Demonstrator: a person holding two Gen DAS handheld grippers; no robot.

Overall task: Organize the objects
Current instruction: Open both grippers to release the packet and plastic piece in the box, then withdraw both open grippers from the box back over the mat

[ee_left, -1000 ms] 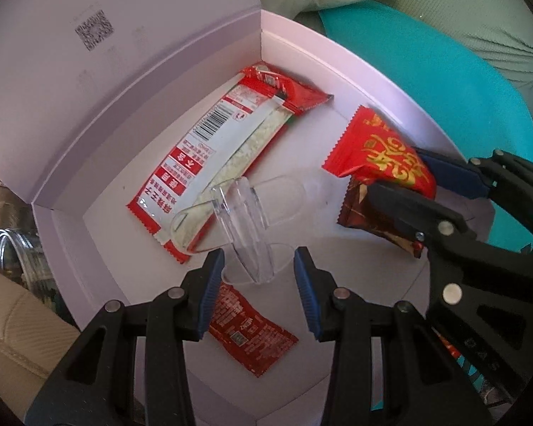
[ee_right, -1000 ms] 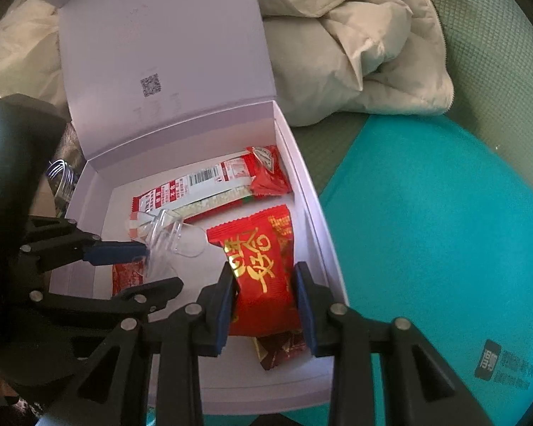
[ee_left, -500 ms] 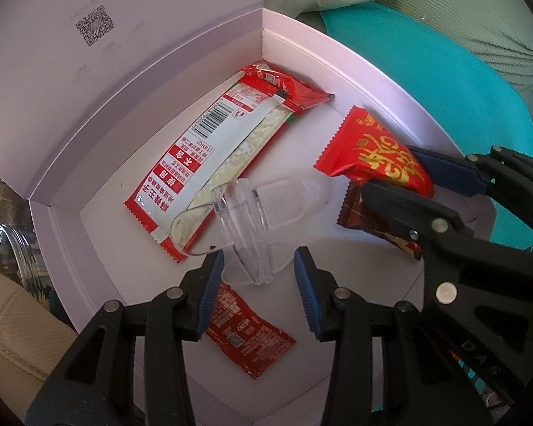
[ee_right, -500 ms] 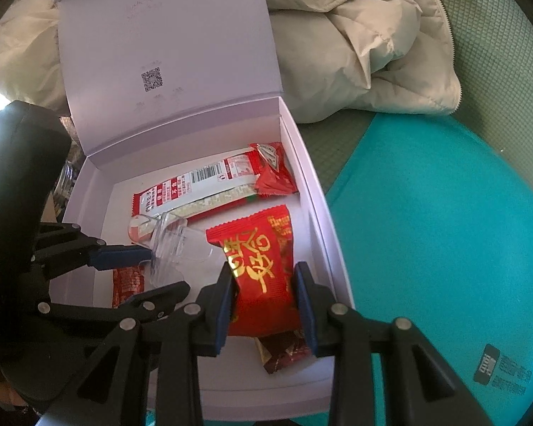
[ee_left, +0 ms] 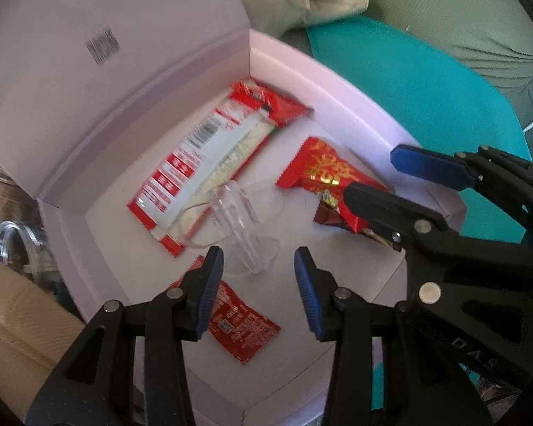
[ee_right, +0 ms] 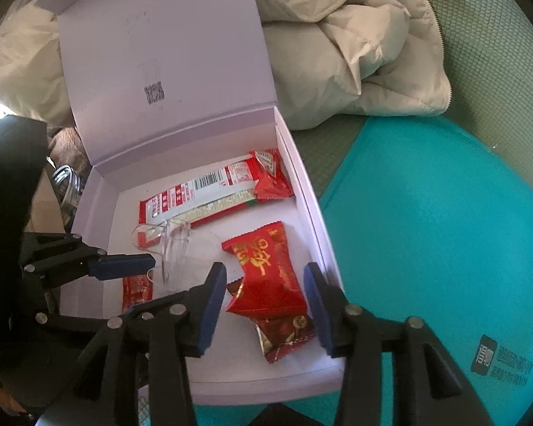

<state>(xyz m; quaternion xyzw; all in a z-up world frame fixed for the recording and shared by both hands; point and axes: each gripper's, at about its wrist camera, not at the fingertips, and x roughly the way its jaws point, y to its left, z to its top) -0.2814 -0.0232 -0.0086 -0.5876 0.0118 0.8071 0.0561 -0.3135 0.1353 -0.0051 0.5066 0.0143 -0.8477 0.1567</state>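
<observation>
Right wrist view: the right gripper (ee_right: 264,296) hangs over an open pale box (ee_right: 303,191), its jaws opening around a red snack packet (ee_right: 266,277) that lies on the box floor; the blue pads stand clear of the packet on both sides. A darker red wrapper (ee_right: 284,333) lies partly under that packet, near the front wall. A long red-and-white packet (ee_right: 209,195) stretches along the back of the box, and a clear plastic piece (ee_right: 174,245) sits in the middle, its edge over that packet's left end. A small red sachet (ee_right: 136,289) lies at the left. The box lid (ee_right: 160,53) stands upright behind, a printed code on it. The box rests on a teal cushion (ee_right: 426,230), with a beige quilted jacket (ee_right: 344,46) beyond.

Left wrist view: the left gripper (ee_left: 259,277) hovers just in front of the clear piece (ee_left: 238,220), jaws narrowly parted and gripping nothing, the sachet (ee_left: 241,330) below its left finger.
</observation>
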